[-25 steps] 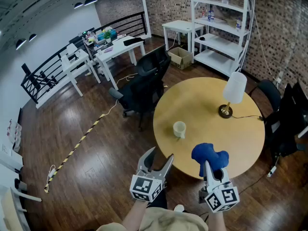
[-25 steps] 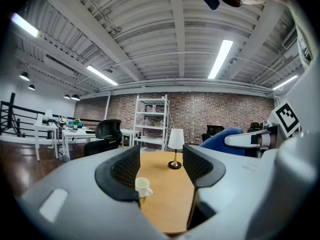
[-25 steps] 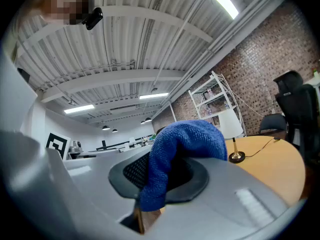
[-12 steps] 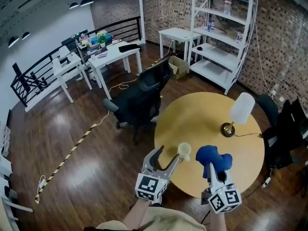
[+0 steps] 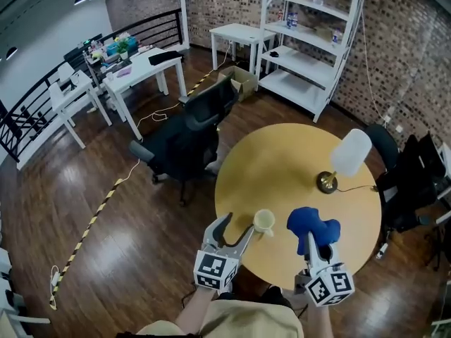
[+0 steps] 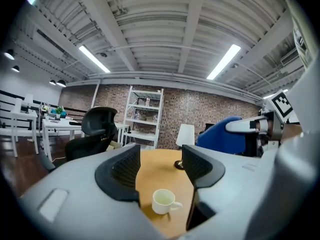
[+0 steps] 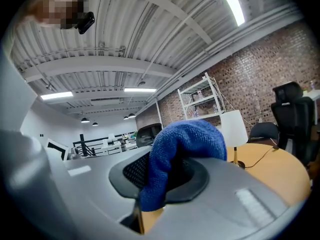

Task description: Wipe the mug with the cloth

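A cream mug (image 5: 264, 221) stands near the front left edge of the round wooden table (image 5: 282, 167). My left gripper (image 5: 238, 227) is open just left of the mug, its right fingertip close beside it. Its jaws have just been closing a little, with nothing between the pads. In the left gripper view the mug (image 6: 163, 201) sits low, ahead of the left gripper (image 6: 160, 171). My right gripper (image 5: 311, 239) is shut on a blue cloth (image 5: 312, 226), over the table to the mug's right. The cloth (image 7: 182, 149) bunches over the right gripper (image 7: 165, 179).
A white-shaded lamp (image 5: 349, 153) on a brass base stands at the table's right, its cord running off the edge. A black office chair (image 5: 187, 136) stands at the table's left. White shelves (image 5: 310, 41) and white desks line the back.
Both grippers have moved forward over the table's near edge. The left gripper has come up beside the mug. The right gripper still carries the blue cloth.
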Demonstrator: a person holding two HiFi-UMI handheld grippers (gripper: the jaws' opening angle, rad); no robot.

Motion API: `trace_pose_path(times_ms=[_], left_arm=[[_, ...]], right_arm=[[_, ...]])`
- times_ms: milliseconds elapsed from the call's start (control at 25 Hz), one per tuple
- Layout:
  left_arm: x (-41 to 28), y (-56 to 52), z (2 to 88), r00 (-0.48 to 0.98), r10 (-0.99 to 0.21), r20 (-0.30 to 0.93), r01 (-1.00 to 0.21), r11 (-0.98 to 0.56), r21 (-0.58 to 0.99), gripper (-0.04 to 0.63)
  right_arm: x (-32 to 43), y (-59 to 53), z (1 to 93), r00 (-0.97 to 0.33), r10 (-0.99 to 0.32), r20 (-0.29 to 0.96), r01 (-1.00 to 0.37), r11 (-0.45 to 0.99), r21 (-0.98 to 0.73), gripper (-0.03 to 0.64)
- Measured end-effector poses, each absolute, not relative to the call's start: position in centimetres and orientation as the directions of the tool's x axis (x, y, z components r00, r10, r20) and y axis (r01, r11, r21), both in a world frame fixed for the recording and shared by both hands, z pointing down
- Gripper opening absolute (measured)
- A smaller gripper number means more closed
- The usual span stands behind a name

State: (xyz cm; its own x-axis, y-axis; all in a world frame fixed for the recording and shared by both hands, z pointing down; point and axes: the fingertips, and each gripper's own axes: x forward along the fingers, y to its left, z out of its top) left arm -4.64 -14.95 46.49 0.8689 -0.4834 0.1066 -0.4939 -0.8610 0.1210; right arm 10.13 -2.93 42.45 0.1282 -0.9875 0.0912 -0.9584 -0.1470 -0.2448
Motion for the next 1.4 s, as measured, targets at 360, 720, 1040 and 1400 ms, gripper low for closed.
trace_pose_path(times_ms=[360, 720, 1040, 1400], left_arm=[[-1.9, -11.9, 59.8, 0.827, -0.442, 0.346, -0.55, -0.763, 0.339, 0.236], [5.1, -8.5, 72.3, 0.761, -0.31, 0.57, -0.613, -0.632, 0.474, 0.328], [7.8, -10.4, 75.3, 0.7, -0.367, 0.613, -0.696, -0.542, 0.47, 0.241], [9.5, -12.3, 75.8, 0.631, -0.435, 0.642, -0.769, -0.461, 0.443, 0.199]], right_arm=[[15.9, -4.5, 44.6, 0.067, -0.986, 0.153, -0.96, -0.105, -0.258, 0.058], [19.2, -4.8, 46.2, 0.025, -0.982, 0.185, -0.948, -0.082, -0.308, 0.058], [22.3, -3.8, 47.1, 0.06, -0.978, 0.202, -0.94, -0.124, -0.318, 0.058], [24.4, -2.1, 47.2, 0.114, -0.97, 0.216, -0.933, -0.179, -0.312, 0.058]])
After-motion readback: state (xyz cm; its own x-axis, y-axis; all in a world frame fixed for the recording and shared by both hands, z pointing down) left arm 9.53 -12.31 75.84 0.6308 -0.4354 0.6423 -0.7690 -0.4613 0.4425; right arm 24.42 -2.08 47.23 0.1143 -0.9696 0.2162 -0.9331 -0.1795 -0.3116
